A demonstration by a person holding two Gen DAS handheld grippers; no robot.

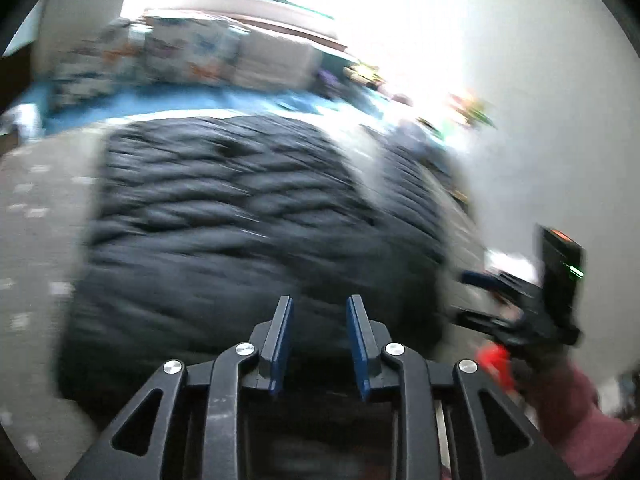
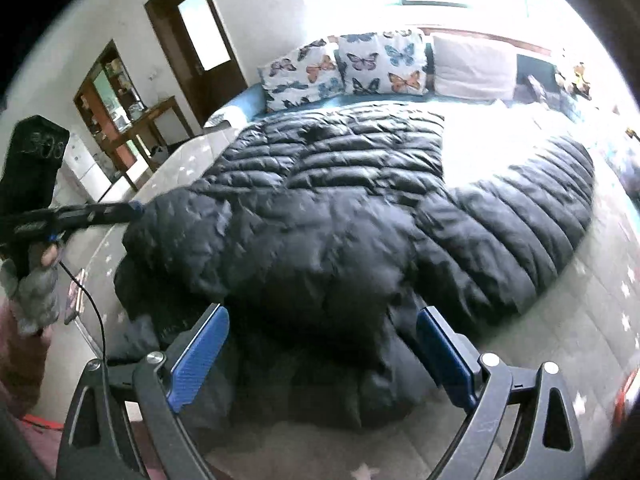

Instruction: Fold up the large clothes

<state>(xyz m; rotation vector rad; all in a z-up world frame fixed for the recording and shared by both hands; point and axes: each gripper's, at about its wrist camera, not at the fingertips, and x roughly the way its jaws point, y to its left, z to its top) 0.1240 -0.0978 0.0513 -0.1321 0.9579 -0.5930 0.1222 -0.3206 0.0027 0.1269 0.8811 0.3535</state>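
Blue pads on the right gripper (image 2: 320, 354) are standing wide apart with nothing between them, hanging just over the near edge of the big dark puffy jacket (image 2: 320, 216). That jacket is lying spread across the pale bed cover (image 2: 600, 300), with one sleeve (image 2: 516, 216) reaching out to the right and the other side bunching up toward the left. In the left wrist view, the left gripper (image 1: 320, 344) is pointing down at the jacket with its pads a little way apart, and nothing is sitting between them, so it is holding nothing. From the right wrist view, its tip is sitting right at the left edge of the jacket, though I cannot tell if it is touching. A gloved hand (image 2: 34, 292) is holding it. Farther back, butterfly pillows (image 2: 344, 68) are leaning at the head of the bed. The jacket looks puffy and slippery, so I think a small pinch could slide off. Grabbing only the top layer could leave the fold lumpy, and the sleeve could be flopping loose.
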